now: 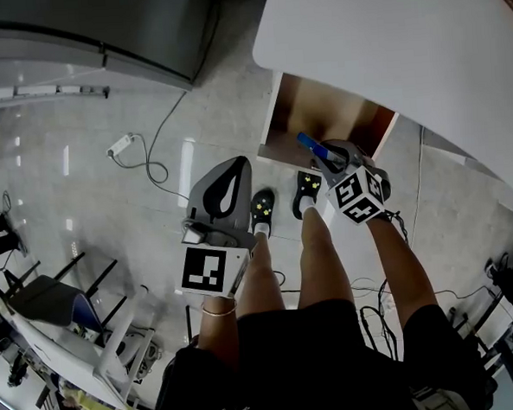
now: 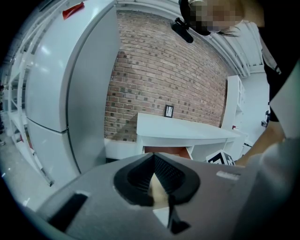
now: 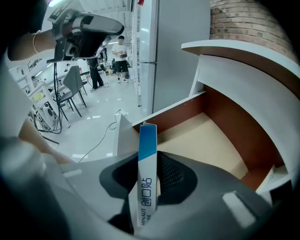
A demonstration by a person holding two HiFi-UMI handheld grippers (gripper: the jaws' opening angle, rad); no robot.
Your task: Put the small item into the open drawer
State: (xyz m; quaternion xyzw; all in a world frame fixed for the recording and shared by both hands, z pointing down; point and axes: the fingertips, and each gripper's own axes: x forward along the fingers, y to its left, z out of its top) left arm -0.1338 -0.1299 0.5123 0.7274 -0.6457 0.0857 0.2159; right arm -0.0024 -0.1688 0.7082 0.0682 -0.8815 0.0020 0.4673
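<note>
In the head view, a person is standing at one white bench (image 1: pixel 385 45) and carrying two hand-held grippers. The right hand-held gripper (image 1: pixel 327 154) is pinching the single small box (image 1: pixel 309 143) and aiming it steeply down. The one open drawer (image 1: pixel 316 109) is lying just ahead of and below its tips. The box is hanging at the drawer's front edge and is not yet inside. The left hand-held gripper (image 1: pixel 235 171) is hanging well apart, to the left of the right one, over the floor (image 1: pixel 82 193). It looks parked out of the way, since this job seems to be needing only one gripper.

In the left gripper view, the jaws are pressing together at their tips, with nothing of the task between them. The bench (image 2: pixel 183 129) is standing well ahead of them.

In the right gripper view, the box (image 3: pixel 146 187) is standing upright on its edge, with the two pads clamping its flat faces low down. Its blue end is poking past the tips, probably so that it is falling clear once the jaws are spreading. The drawer's bare wooden bottom (image 3: pixel 201 136) is stretching beyond the tips and to their right, ready to be receiving it.
</note>
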